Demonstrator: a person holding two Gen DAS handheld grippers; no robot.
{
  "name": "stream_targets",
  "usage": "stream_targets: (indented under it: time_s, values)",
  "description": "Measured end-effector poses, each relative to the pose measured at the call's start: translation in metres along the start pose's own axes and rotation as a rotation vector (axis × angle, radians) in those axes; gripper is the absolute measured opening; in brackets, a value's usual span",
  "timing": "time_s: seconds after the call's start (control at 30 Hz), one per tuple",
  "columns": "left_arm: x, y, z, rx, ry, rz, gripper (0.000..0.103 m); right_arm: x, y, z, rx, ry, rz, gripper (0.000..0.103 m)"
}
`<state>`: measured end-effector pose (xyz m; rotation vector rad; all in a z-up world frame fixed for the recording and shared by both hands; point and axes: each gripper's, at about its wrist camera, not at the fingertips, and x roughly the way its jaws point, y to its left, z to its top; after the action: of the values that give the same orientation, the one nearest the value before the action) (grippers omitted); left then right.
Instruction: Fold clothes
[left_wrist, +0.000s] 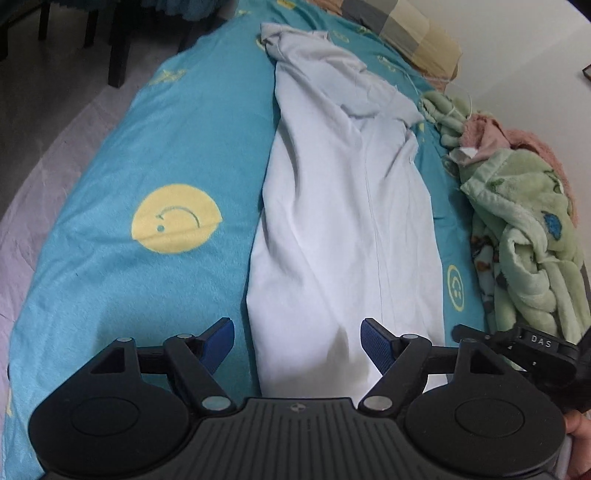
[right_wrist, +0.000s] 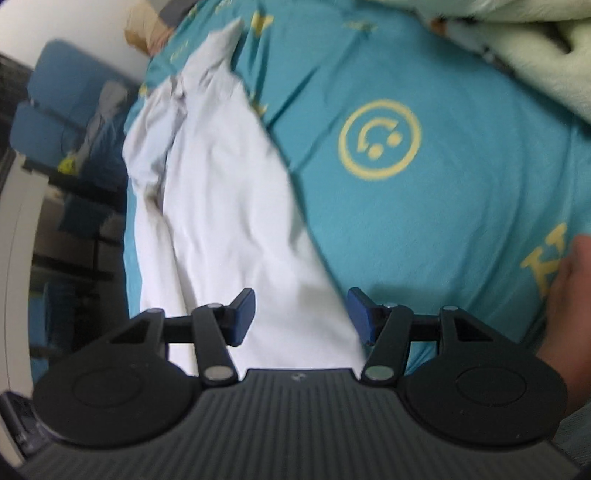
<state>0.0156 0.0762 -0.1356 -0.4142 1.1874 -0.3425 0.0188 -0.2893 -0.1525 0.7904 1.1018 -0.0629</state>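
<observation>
Teal bedspread (left_wrist: 177, 147), one white garment (left_wrist: 343, 221), two gaping tongs (left_wrist: 297, 343).

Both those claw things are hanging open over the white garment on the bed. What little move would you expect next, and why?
Probably both lower and pinch the near end of the white garment. The left gripper and right gripper are open and holding nothing, each with that end between its fingers. The garment lies long and rumpled on the teal blanket, so gripping it comes before any fold.

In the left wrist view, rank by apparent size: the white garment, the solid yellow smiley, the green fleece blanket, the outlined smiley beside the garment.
1. white garment
2. green fleece blanket, partly cut off at the frame edge
3. solid yellow smiley
4. outlined smiley
</observation>
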Motion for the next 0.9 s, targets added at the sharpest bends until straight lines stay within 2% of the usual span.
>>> stream_targets:
  time_s: [0.1, 0.2, 0.27, 0.47, 0.53, 0.6, 0.73, 0.77, 0.83, 0.9]
  values:
    - [0.011, -0.003, -0.002, 0.02, 0.059, -0.018, 0.077, 0.013, 0.0, -0.009, -0.007, 0.054, -0.012, 0.057]
    - [0.022, -0.007, -0.003, 0.041, 0.117, -0.024, 0.077, 0.016, -0.001, -0.013, -0.002, 0.071, -0.011, 0.057]
    - [0.028, -0.009, -0.004, 0.049, 0.155, -0.029, 0.074, 0.017, 0.0, -0.015, -0.005, 0.081, -0.006, 0.058]
    - [0.038, -0.013, -0.006, 0.073, 0.21, -0.053, 0.073, 0.018, 0.001, -0.025, -0.011, 0.135, 0.024, 0.058]
    - [0.04, -0.016, -0.007, 0.091, 0.23, -0.068, 0.066, 0.019, 0.004, -0.034, -0.022, 0.165, 0.037, 0.058]
    - [0.042, -0.02, -0.01, 0.116, 0.242, -0.054, 0.052, 0.02, 0.008, -0.043, -0.044, 0.185, 0.041, 0.058]
    - [0.044, -0.027, -0.014, 0.165, 0.289, -0.07, 0.046, 0.016, 0.018, -0.057, -0.113, 0.191, 0.028, 0.057]
    - [0.044, -0.03, -0.016, 0.181, 0.304, -0.079, 0.044, 0.015, 0.02, -0.059, -0.129, 0.192, 0.025, 0.055]
    - [0.044, -0.035, -0.02, 0.213, 0.322, -0.085, 0.035, 0.013, 0.023, -0.064, -0.155, 0.19, 0.011, 0.044]
    - [0.044, -0.039, -0.024, 0.235, 0.337, -0.091, 0.025, 0.012, 0.026, -0.066, -0.172, 0.189, -0.006, 0.017]
